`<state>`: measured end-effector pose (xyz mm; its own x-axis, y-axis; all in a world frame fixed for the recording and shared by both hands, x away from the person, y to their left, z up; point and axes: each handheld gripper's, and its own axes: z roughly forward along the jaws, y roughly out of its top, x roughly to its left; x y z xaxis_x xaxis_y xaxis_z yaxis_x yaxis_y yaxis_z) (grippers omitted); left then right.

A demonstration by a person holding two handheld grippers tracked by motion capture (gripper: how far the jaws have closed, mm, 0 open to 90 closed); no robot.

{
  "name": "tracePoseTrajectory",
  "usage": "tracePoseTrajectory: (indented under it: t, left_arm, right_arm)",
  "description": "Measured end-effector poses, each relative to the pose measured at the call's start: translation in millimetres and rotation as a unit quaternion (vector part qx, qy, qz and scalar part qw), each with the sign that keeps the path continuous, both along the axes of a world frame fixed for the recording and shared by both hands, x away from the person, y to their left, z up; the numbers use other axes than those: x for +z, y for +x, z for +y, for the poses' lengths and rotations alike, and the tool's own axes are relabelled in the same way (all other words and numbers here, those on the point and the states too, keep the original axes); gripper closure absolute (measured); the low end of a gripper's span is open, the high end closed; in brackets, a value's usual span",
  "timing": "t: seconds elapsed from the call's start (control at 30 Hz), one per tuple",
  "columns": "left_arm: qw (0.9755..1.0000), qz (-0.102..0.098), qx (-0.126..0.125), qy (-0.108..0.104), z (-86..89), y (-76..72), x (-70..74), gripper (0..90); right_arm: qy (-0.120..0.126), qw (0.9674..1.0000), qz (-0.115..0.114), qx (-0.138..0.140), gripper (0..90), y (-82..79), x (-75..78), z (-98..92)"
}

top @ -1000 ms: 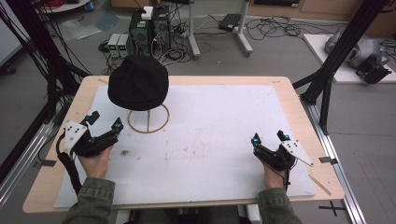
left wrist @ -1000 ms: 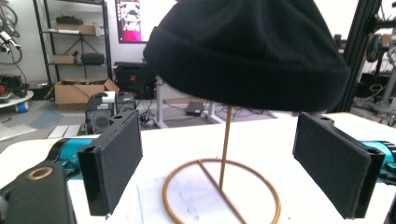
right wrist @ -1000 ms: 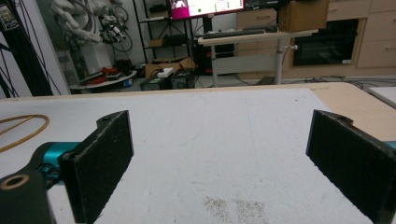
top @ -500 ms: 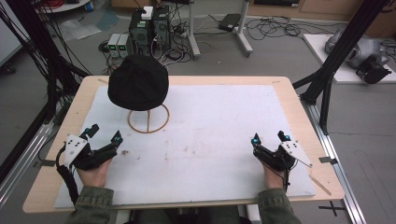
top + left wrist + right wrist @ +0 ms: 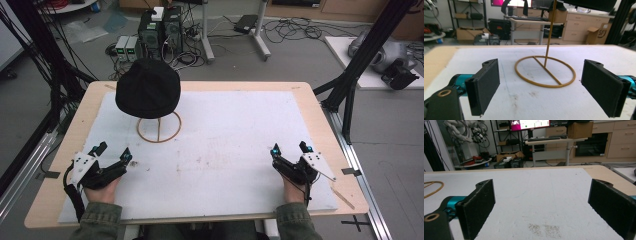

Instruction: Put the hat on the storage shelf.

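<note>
A black knit hat (image 5: 148, 88) sits on top of a thin gold stand whose ring base (image 5: 159, 130) rests on the white mat (image 5: 240, 125), back left. My left gripper (image 5: 114, 151) is open near the front left, a short way in front of the ring. In the left gripper view, its jaws (image 5: 544, 90) stand wide apart with nothing between them, facing the ring base (image 5: 541, 85) and pole (image 5: 550, 32); the hat's lower edge (image 5: 589, 3) shows at the top. My right gripper (image 5: 290, 148) is open at the front right, and its jaws (image 5: 541, 207) frame bare mat.
The mat covers most of a wooden table (image 5: 320, 105). Black frame posts (image 5: 350, 80) stand at both sides of the table. Computer boxes and cables (image 5: 160, 25) lie on the floor beyond the far edge. A faint stain (image 5: 544, 228) marks the mat.
My left gripper has drawn back toward the table's front edge, away from the stand. The right gripper and the hat have stayed put.
</note>
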<state>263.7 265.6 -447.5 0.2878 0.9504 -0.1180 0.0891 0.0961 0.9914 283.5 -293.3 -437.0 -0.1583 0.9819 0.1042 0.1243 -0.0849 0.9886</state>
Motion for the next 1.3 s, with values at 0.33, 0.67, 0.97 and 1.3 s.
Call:
tracePoseTrajectory:
  t: [0.33,0.67,0.97,1.3]
  left_arm:
    - [0.9998,-0.012,-0.018,-0.002,-3.7,-6.4,2.0,15.5]
    - [0.9998,-0.016,-0.009,-0.002,-2.8,-5.7,3.5,15.8]
    - [0.9998,-0.017,-0.005,-0.007,-0.2,-7.5,4.3,16.1]
    - [0.9998,-0.016,-0.007,-0.01,0.6,-7.0,3.9,16.7]
  right_arm:
    - [0.004,1.0,0.0,0.0,6.4,0.8,-0.3,-1.7]
    - [-0.005,0.9999,0.009,0.007,6.5,3.6,-2.5,3.8]
    - [0.002,0.9999,0.01,0.004,6.5,2.3,-2.2,1.4]
    - [0.006,0.9999,0.011,0.005,6.5,3.0,-2.6,0.6]
